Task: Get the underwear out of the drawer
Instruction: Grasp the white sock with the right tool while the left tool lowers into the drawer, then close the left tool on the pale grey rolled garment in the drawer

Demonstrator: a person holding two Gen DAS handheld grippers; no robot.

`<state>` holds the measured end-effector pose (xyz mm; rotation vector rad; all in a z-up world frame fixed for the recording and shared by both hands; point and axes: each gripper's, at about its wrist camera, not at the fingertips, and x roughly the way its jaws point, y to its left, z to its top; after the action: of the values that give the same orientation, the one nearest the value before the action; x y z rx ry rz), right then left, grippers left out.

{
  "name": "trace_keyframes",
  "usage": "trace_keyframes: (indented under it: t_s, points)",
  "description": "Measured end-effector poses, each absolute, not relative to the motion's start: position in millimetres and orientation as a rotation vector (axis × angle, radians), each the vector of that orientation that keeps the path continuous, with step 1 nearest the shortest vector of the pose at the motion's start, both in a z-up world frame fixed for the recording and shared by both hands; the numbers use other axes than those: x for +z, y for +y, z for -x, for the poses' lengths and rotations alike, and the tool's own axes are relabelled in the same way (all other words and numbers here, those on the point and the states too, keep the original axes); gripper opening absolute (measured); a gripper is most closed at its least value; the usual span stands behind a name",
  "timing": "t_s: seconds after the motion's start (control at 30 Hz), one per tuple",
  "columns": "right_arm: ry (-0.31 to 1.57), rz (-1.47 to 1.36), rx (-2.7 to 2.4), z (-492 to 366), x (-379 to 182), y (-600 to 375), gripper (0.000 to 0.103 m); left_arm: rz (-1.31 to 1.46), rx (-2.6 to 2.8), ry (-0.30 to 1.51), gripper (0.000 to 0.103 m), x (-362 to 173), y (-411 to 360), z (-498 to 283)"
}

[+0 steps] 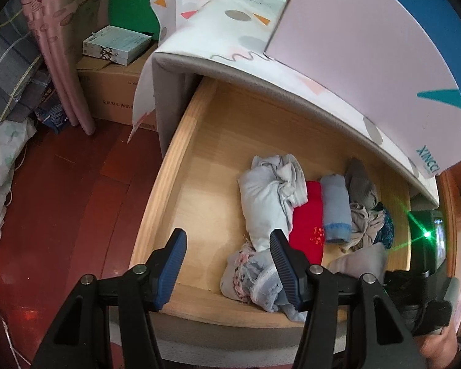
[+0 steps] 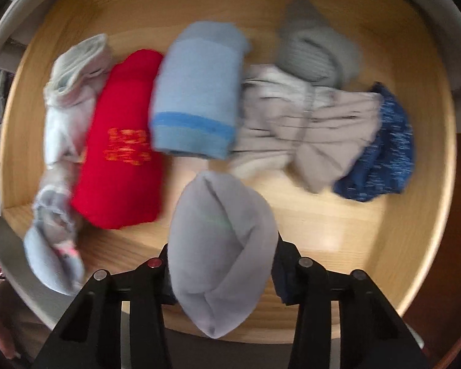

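The wooden drawer (image 1: 169,169) stands pulled out with several folded pieces of underwear in it. A red piece (image 2: 123,141), a light blue piece with a blue band (image 2: 196,92), a grey one (image 2: 316,46), a beige striped one (image 2: 307,123) and a dark blue speckled one (image 2: 381,153) lie in a row. My right gripper (image 2: 222,261) points down into the drawer, shut on a lilac-grey folded piece (image 2: 221,215) that bulges out between its fingers. My left gripper (image 1: 227,246) hangs open over the drawer's front edge with nothing in it, beside a pale blue lacy piece (image 1: 252,276).
A patterned cloth (image 1: 230,21) and a pink box (image 1: 368,46) lie on the cabinet above the drawer. To the left are a cardboard box (image 1: 113,98) with books on it, a rolled pink mat (image 1: 67,77), plaid bedding (image 1: 9,61) and red-brown floor (image 1: 76,184).
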<state>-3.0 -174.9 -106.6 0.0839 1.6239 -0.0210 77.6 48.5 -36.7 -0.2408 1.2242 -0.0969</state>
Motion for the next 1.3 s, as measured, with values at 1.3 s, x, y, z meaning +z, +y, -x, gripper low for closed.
trace_keyframes:
  t_s: [1.3]
  points:
    - [1.590, -0.241, -0.008, 39, -106, -293, 0.041, 0.044, -0.122, 1.597, 0.066, -90, -25, -92]
